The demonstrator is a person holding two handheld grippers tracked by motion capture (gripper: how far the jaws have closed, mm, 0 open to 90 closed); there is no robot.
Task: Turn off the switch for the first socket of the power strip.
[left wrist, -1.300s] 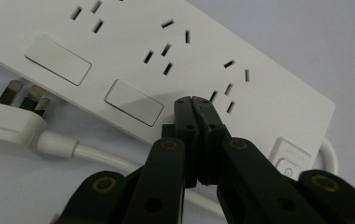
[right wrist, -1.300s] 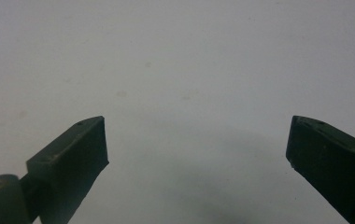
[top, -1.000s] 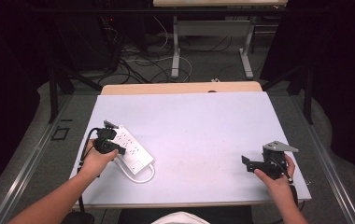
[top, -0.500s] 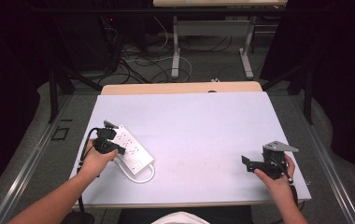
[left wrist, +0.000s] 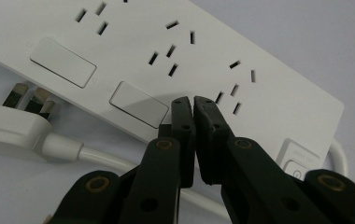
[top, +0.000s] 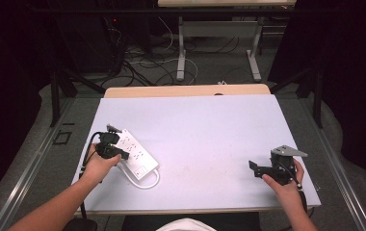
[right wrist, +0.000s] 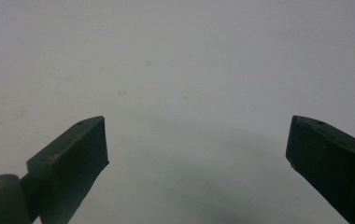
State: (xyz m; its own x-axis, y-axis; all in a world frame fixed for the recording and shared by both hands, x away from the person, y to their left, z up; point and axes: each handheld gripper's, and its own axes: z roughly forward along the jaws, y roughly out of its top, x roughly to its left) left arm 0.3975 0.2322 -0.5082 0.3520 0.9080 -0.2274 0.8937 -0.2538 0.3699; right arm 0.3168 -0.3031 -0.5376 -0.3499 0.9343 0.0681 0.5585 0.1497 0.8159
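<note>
white table [top: 205, 139] | left tool [left wrist: 193, 105] clenched, tips over power strip [left wrist: 166, 60] | right tool [right wrist: 196, 144] released, hovering

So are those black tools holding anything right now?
No. The left tool is shut with nothing between its jaws, above the white power strip. The right tool is open over bare table.

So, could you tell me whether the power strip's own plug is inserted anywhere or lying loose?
Loose. In the left gripper view the plug lies on the table beside the power strip, its prongs bare.
</note>
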